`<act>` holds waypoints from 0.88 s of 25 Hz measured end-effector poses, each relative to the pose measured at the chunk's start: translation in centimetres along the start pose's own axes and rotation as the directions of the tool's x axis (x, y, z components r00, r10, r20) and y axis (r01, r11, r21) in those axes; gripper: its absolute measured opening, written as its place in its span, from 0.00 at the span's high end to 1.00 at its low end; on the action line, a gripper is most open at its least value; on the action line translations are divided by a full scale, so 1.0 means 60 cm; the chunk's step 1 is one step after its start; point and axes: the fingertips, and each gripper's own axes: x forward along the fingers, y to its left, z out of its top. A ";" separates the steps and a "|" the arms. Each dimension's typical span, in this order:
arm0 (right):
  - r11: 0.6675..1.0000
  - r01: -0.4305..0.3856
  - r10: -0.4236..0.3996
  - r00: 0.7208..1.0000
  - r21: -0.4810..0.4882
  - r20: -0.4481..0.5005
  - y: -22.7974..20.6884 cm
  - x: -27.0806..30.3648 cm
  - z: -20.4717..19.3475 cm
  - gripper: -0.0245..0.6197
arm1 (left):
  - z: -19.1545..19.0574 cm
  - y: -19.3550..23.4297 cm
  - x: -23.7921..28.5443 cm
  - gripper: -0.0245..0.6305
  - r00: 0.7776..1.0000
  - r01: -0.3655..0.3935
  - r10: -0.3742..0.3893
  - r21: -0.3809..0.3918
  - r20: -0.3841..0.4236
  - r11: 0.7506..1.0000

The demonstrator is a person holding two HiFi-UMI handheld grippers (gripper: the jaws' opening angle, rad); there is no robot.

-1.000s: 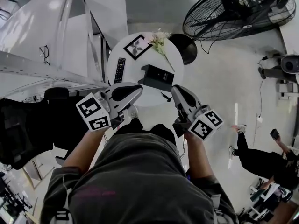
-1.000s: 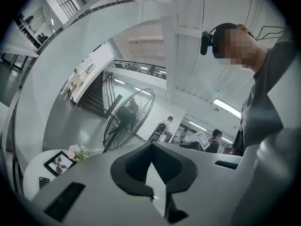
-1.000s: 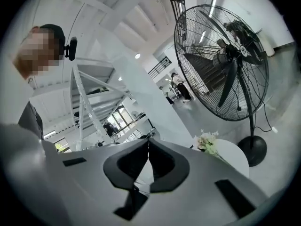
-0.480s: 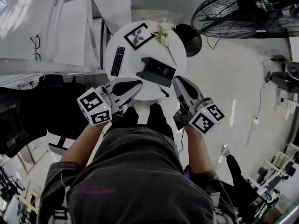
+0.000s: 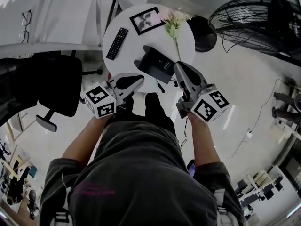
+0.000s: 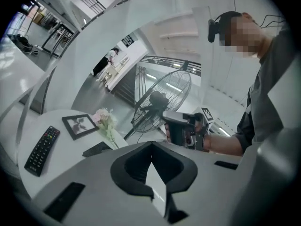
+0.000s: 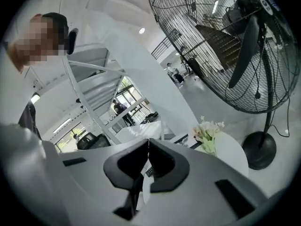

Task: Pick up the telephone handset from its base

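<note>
Telephone (image 5: pixel 157 64) black, angular, on round table (image 5: pixel 129 55), left gripper (image 5: pixel 140 78) and right gripper (image 5: pixel 177 66) jaws pressed together

Looks like a big open-plan office to me: black swivel office chair (image 5: pixel 54 86), huge black wire-cage floor fan (image 5: pixel 256 25), glossy pale floor (image 5: pixel 225 93).

Head view top-down; gripper views fwd, low.
</note>
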 end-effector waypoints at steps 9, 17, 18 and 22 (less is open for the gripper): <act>0.998 -0.065 0.064 0.989 -0.007 -0.131 -0.070 0.024 -0.030 0.93 | -0.126 0.063 0.049 0.94 0.994 -0.110 0.110 -0.146 -0.012 0.983; 0.997 -0.077 0.075 0.977 -0.001 -0.197 -0.112 0.039 -0.080 0.93 | -0.228 0.118 0.086 0.93 0.983 -0.180 0.169 -0.223 -0.069 0.958; 0.997 -0.079 0.077 0.976 -0.001 -0.204 -0.115 0.039 -0.085 0.93 | -0.236 0.125 0.091 0.92 0.982 -0.187 0.175 -0.240 -0.071 0.953; 0.997 -0.078 0.075 0.971 -0.005 -0.226 -0.124 0.038 -0.100 0.93 | -0.262 0.145 0.108 0.81 0.980 -0.196 0.179 -0.307 -0.083 0.931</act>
